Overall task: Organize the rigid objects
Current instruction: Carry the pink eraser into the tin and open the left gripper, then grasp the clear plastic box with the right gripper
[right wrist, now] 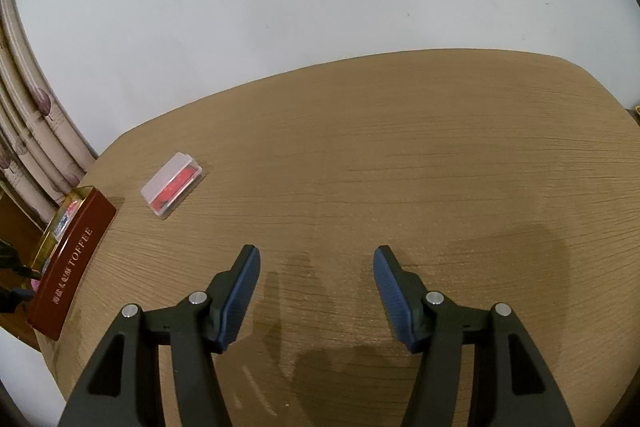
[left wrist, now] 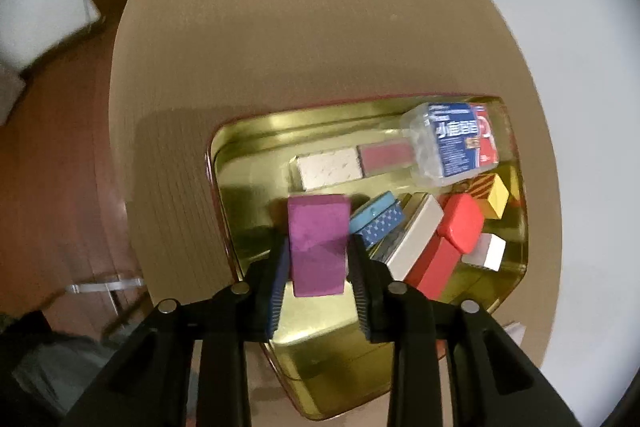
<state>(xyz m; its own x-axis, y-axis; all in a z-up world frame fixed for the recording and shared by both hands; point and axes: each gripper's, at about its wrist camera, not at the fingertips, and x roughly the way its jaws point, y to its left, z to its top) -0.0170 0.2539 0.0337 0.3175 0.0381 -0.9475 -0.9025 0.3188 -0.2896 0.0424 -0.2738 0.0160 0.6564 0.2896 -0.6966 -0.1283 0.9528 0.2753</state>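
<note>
Left jaws: left gripper [left wrist: 316,259] clamped on a purple rectangular block [left wrist: 318,245], one blue pad on each side face; block sits upright between them.
Right jaws: right gripper [right wrist: 317,293] spread wide, holding nothing, low over bare wood.
Block position: purple block is over the near-left part of a gold-lined rectangular metal tin [left wrist: 248,143]; contact with the tin floor can't be told.
Tin contents: white speckled block [left wrist: 329,167] and dull red flat block [left wrist: 385,155] end to end along the far wall; clear plastic box with blue label [left wrist: 448,143] in the far right corner, tilted; blue patterned block [left wrist: 378,221] just right of the purple one; long white block [left wrist: 416,235], red rounded-end block [left wrist: 448,243], yellow block [left wrist: 496,195] and small white block [left wrist: 490,251] piled to the right, overlapping.
Tin outside: right wrist view shows a dark red wall with gold "TOFFEE" lettering, at the counter's left edge.
Loose item: clear lidded plastic case with red contents [right wrist: 172,183] lies flat on the tan wood-grain counter [right wrist: 400,155], near the tin, not touching.
Surroundings: white wall behind the counter; patterned curtain [right wrist: 28,131] at left.
</note>
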